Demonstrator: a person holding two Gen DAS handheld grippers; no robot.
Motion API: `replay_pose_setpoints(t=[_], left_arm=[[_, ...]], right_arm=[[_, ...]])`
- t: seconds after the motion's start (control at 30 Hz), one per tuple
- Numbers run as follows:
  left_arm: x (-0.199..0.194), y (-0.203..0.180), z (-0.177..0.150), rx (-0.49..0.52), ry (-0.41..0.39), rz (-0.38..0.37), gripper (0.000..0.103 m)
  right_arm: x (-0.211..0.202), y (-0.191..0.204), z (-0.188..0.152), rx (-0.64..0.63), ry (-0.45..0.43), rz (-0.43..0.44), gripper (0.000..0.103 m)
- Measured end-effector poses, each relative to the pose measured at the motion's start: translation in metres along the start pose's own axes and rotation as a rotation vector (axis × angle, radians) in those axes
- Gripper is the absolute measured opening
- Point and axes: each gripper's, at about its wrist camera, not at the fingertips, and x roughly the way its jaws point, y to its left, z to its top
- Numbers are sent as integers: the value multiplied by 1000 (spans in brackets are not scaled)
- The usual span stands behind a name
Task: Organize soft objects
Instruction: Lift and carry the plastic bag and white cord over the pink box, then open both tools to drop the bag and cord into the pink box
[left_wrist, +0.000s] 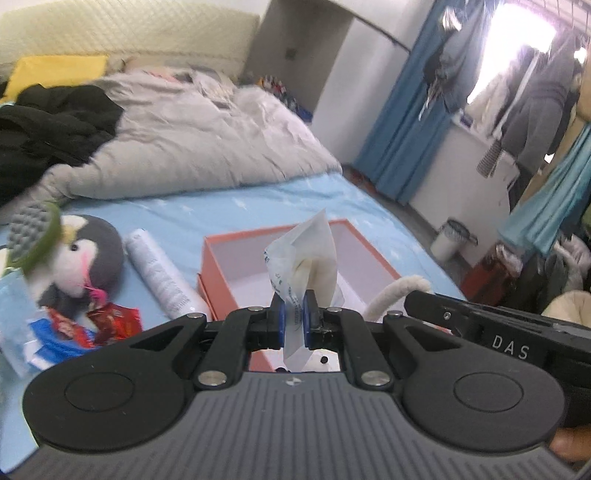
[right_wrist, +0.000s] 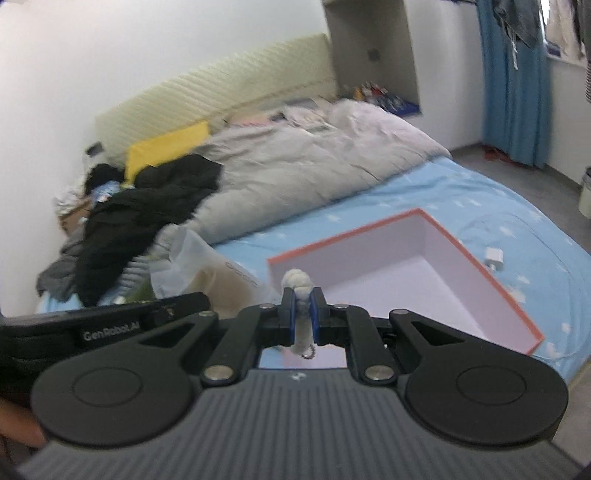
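Note:
My left gripper (left_wrist: 294, 312) is shut on a clear plastic bag (left_wrist: 308, 254) with cream-coloured stuff inside, held up over the open orange box (left_wrist: 258, 233). The right gripper (right_wrist: 303, 308) is shut on a white fuzzy cord (right_wrist: 298, 282) with a small metal ring hanging at its lower end, just in front of the same orange box (right_wrist: 369, 254), whose white inside shows nothing. Each view catches the other gripper beside it: the right gripper's body (left_wrist: 480, 325) with the fuzzy cord (left_wrist: 395, 291), and the left gripper's body (right_wrist: 140, 321) with the plastic bag (right_wrist: 207, 269).
On the blue bedsheet (left_wrist: 229, 206) left of the box lie a white tube (left_wrist: 162, 273), a penguin plush (left_wrist: 81, 254), red wrappers (left_wrist: 110, 321) and a blue packet (left_wrist: 22, 332). A grey duvet (right_wrist: 303, 158) and black clothes (right_wrist: 147, 206) fill the bed's far half. A white charger (right_wrist: 494, 258) lies beyond the box.

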Motion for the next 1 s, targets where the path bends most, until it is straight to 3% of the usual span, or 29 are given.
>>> replay_pose_setpoints(t=[0.2, 0.37, 0.53, 0.93, 1.0], left_arm=[[70, -12, 8, 13, 144, -17, 11], [116, -19, 6, 47, 224, 14, 11], [155, -16, 7, 7, 307, 15, 11], [207, -16, -7, 46, 375, 39, 12], [209, -16, -8, 52, 380, 51, 13]], right_arm=[[38, -37, 2, 14, 111, -72, 12], [72, -65, -7, 31, 199, -119, 12], [104, -95, -24, 76, 283, -136, 12], [141, -127, -50, 119, 362, -141, 14], [145, -129, -49, 119, 370, -148, 25]])
